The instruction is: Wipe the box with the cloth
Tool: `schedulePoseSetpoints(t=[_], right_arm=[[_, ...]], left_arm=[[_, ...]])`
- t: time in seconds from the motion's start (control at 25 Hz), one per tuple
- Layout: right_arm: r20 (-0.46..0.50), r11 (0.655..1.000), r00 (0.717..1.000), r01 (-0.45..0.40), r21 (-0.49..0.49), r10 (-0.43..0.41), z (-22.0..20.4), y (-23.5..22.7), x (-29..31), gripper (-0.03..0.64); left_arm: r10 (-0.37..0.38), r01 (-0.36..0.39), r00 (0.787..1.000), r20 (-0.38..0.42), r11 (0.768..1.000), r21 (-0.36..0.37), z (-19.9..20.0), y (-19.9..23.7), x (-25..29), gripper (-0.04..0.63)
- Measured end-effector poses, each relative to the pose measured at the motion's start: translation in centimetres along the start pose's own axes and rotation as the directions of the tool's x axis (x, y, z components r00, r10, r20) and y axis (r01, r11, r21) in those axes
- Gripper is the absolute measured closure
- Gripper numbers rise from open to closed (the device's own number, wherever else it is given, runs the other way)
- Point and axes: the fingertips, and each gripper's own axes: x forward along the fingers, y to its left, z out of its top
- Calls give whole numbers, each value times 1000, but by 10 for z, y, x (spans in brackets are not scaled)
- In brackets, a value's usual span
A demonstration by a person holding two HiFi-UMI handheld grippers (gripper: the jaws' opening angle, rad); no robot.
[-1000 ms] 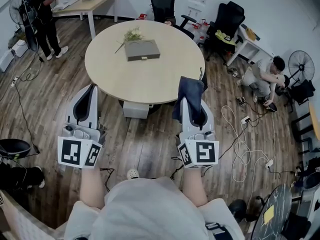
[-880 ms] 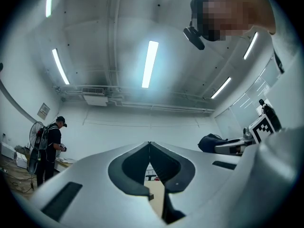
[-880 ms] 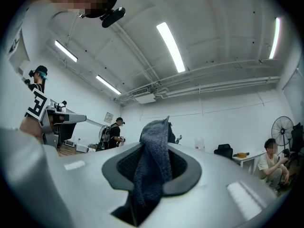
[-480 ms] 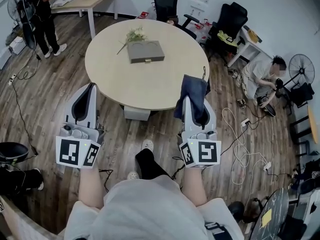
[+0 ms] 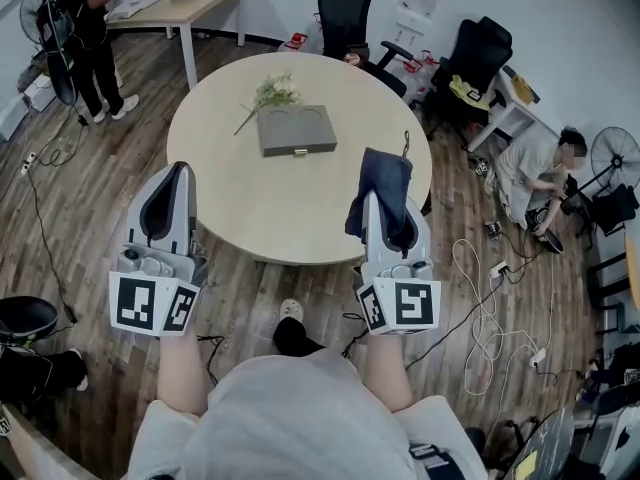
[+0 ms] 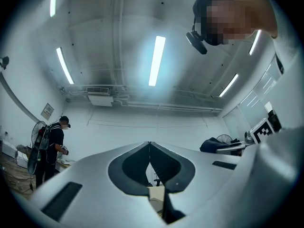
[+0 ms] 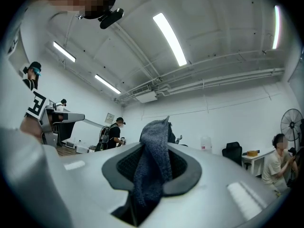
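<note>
A flat grey box (image 5: pixel 297 130) lies on the far half of the round wooden table (image 5: pixel 220 183), well ahead of both grippers. My right gripper (image 5: pixel 385 201) hovers at the table's near right edge, shut on a dark blue cloth (image 5: pixel 382 185) that sticks up and out past its tips. In the right gripper view the cloth (image 7: pixel 153 160) fills the gap between the jaws of the right gripper (image 7: pixel 151 152). My left gripper (image 5: pixel 172 178) is over the near left edge; in the left gripper view the left gripper (image 6: pixel 149 148) points upward, jaws together, holding nothing.
A dried plant sprig (image 5: pixel 265 93) lies beside the box's far left corner. Black office chairs (image 5: pixel 346 8) stand behind the table. A person (image 5: pixel 540 163) crouches on the floor at right near loose cables (image 5: pixel 480 288). Another person (image 5: pixel 85 28) stands at back left by a desk (image 5: pixel 185 3).
The table and box have come nearer in the head view. Both grippers, which hung over the floor, now sit over the table's near edge. The cloth stays gripped.
</note>
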Motion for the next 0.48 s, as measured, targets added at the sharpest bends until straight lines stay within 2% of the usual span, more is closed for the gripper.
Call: schedulePoseSetpoints(t=[0.48], right_arm=[[11,997,998,-66,30,66,-33,-60,112,528]], left_arm=[[34,-34,999,3,999,18,-39,14,112,588]])
